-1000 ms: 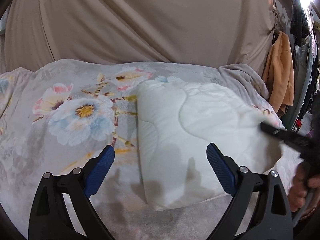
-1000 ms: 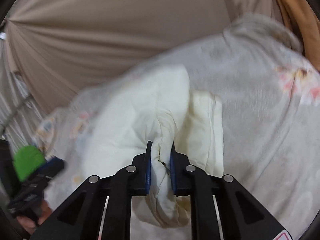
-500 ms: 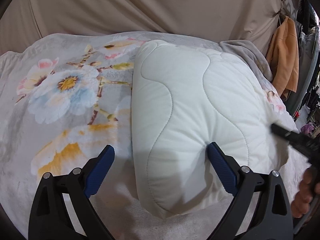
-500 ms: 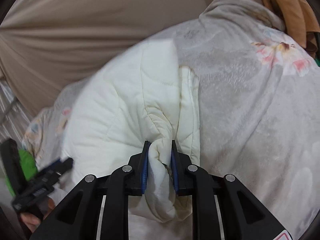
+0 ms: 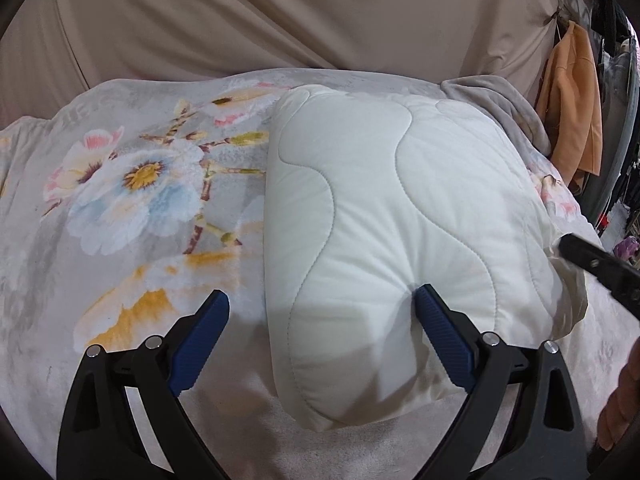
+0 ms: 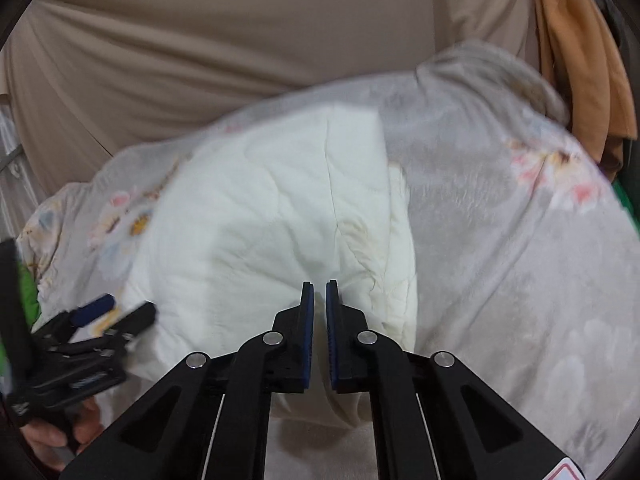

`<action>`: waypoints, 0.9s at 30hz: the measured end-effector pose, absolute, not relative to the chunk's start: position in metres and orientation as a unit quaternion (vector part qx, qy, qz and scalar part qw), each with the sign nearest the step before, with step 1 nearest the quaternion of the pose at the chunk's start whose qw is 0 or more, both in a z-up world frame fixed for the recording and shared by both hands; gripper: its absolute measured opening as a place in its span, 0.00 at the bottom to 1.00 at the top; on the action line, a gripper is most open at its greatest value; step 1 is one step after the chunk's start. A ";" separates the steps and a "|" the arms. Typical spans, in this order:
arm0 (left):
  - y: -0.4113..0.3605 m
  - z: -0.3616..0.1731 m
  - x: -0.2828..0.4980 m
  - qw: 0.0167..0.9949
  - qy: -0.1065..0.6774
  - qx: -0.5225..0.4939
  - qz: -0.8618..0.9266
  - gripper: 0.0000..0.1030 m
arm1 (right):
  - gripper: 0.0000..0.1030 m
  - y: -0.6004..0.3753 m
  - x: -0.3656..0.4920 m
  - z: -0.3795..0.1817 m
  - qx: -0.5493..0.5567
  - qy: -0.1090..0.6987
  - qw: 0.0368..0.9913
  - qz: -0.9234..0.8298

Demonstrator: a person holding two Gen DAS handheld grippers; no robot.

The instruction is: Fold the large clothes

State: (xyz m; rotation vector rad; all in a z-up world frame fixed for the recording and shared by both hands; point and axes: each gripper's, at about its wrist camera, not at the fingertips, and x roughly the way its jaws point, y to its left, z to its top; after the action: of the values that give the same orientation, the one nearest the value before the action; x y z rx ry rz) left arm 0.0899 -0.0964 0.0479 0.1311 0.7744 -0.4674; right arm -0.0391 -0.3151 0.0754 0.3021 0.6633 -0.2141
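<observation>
Now, item: white quilted garment [image 5: 400,240], folded on floral bed blanket [image 5: 140,208]. Our right tool [image 6: 320,292] has just let go and its jaws have been closing on nothing; our left tool [image 5: 320,312] gapes wide, one pad denting the padding. We judge this fold done.

Left wrist view: you look forward and steeply down along your left tongs [image 5: 320,336], close above the near edge of the white quilted garment [image 5: 400,220] on the flowered bed cover [image 5: 132,200], facing the beige curtain [image 5: 280,16]. Right wrist view: you look along your right tongs [image 6: 319,304] from the garment's opposite side, equally near and blurred. Both views share the garment, bed cover, curtain and orange cloth [image 5: 572,112]; each catches the other tongs at its edge.
</observation>
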 end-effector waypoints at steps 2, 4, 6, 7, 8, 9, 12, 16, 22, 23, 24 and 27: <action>-0.096 0.047 0.091 0.896 0.376 0.058 -0.227 0.90 | 0.04 -0.315 -0.034 0.064 0.124 0.347 0.921 -0.125; -0.096 0.046 0.090 0.893 0.381 0.054 -0.235 0.90 | 0.01 -0.317 -0.023 0.040 0.133 0.383 0.907 -0.117; -0.096 0.048 0.089 0.890 0.384 0.055 -0.240 0.90 | 0.00 -0.316 -0.025 0.037 0.137 0.384 0.906 -0.118; -0.095 0.051 0.088 0.890 0.384 0.055 -0.240 0.89 | 0.02 -0.315 -0.029 0.044 0.140 0.375 0.909 -0.111; -0.092 0.055 0.088 0.889 0.384 0.049 -0.244 0.89 | 0.08 -0.317 -0.034 0.052 0.149 0.363 0.914 -0.104; -0.089 0.060 0.089 0.887 0.385 0.037 -0.251 0.89 | 0.13 -0.321 -0.040 0.062 0.166 0.346 0.918 -0.094; -0.076 0.079 0.102 0.878 0.392 -0.010 -0.275 0.93 | 0.59 -0.337 -0.046 0.080 0.195 0.319 0.923 -0.089; -0.071 0.085 0.131 0.863 0.414 -0.054 -0.284 0.95 | 0.68 -0.354 -0.025 0.067 0.205 0.360 0.904 -0.101; -0.090 0.056 0.161 0.836 0.462 -0.052 -0.293 0.95 | 0.80 -0.378 0.002 0.026 0.299 0.399 0.866 -0.040; -0.093 0.052 0.162 0.830 0.467 -0.056 -0.299 0.95 | 0.83 -0.382 0.004 0.022 0.308 0.400 0.863 -0.034; -0.097 0.048 0.162 0.826 0.471 -0.059 -0.304 0.96 | 0.84 -0.384 0.006 0.017 0.318 0.401 0.859 -0.026; -0.109 0.046 0.157 0.839 0.459 -0.040 -0.289 0.96 | 0.84 -0.388 0.012 0.004 0.352 0.393 0.849 -0.014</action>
State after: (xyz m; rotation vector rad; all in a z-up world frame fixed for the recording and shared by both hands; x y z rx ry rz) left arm 0.1566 -0.1092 0.0457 -0.0854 0.9700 -0.6112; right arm 0.0116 -0.3877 0.0044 0.7420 0.8287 -0.0292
